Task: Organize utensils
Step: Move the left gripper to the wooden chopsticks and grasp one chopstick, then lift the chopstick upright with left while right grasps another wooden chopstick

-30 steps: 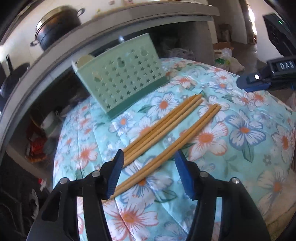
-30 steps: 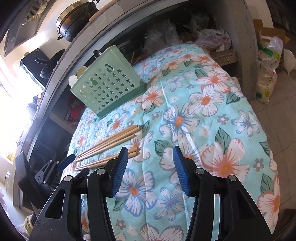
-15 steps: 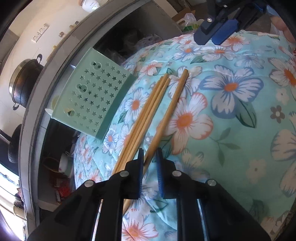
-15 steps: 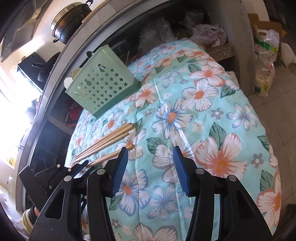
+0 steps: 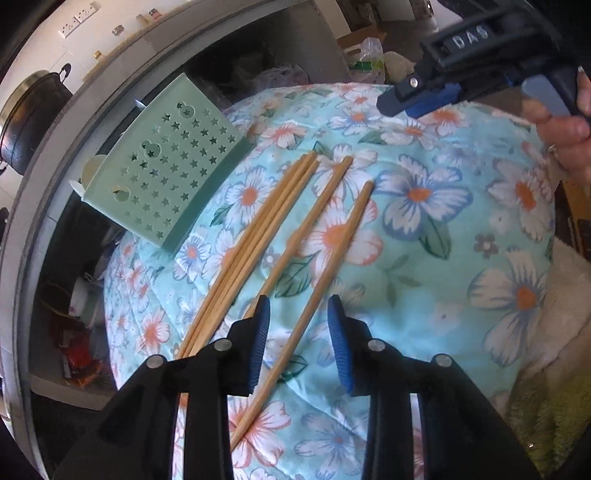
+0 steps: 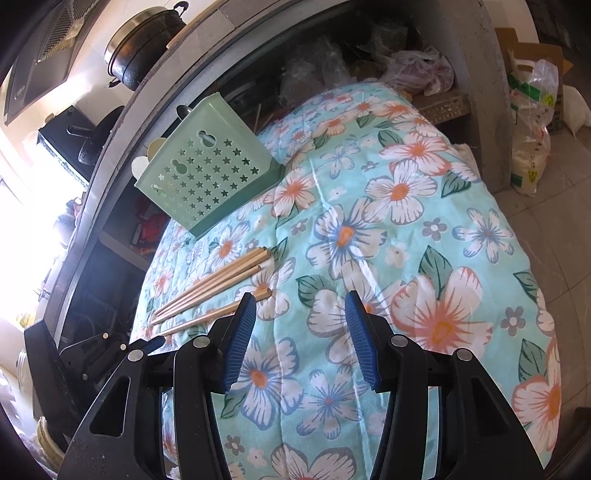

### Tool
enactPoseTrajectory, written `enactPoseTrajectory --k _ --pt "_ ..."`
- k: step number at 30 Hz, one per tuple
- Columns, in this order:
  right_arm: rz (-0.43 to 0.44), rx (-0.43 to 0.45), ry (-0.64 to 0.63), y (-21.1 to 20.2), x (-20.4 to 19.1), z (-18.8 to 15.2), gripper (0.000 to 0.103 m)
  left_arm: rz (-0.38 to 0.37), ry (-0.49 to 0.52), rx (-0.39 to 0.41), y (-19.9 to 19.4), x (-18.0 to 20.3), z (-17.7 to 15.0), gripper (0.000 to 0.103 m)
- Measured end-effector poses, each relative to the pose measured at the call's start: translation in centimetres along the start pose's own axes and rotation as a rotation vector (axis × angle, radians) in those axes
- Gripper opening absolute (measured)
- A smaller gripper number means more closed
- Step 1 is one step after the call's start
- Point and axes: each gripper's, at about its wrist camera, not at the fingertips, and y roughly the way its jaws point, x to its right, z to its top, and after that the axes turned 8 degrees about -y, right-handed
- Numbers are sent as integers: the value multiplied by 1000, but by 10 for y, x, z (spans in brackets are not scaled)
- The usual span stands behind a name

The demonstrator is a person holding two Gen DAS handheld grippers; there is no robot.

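Bamboo chopsticks (image 5: 258, 236) lay on the floral quilt (image 5: 424, 277), long axes running diagonally from the left gripper (image 5: 299, 339) toward the green star-punched basket (image 5: 166, 184). One stick passed between its parted jaws, untouched. The right gripper (image 6: 299, 339) hovered with jaws apart beside a concrete counter (image 6: 476, 55).

Floral quilt (image 6: 424, 206) in teal, white and orange covers table. Behind it, grey counter edge (image 5: 92, 99) curves across view, open shelving beneath packed with bags and clutter. Black lidded pot (image 6: 144, 44) sits on counter; range hood (image 6: 44, 55) above. White wall carries socket strip (image 5: 79, 24). Strong daylight blows out left side. Tiled floor (image 6: 546, 225) on right, plastic sack (image 6: 532, 122) standing there.
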Motion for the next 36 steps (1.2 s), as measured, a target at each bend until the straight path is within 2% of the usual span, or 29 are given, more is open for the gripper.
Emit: enactPoseTrajectory --k 3,10,13,15,21,26,30,33,36 --pt "-1 -1 8 1 3 -1 49 -63 -11 -1 6 7 12 31" --pt "-2 0 19 0 9 -2 49 -82 23 -21 37 25 36 30" --pt "5 1 27 0 12 -2 49 -94 38 -32 45 28 42 24" --pt "6 2 29 0 14 -2 49 -103 59 -35 46 30 44 15" --pt "12 14 31 -4 13 -2 49 -53 132 -4 39 41 44 9" --pt "49 20 47 -9 11 1 49 -26 44 61 15 20 54 5" --pt "140 10 80 -6 2 2 50 -4 -79 128 -9 -12 62 5" --pt "215 -19 110 4 -7 1 50 2 -222 192 -30 -46 65 5" --pt "275 -74 153 21 -18 0 50 -20 -408 263 -49 -82 59 5"
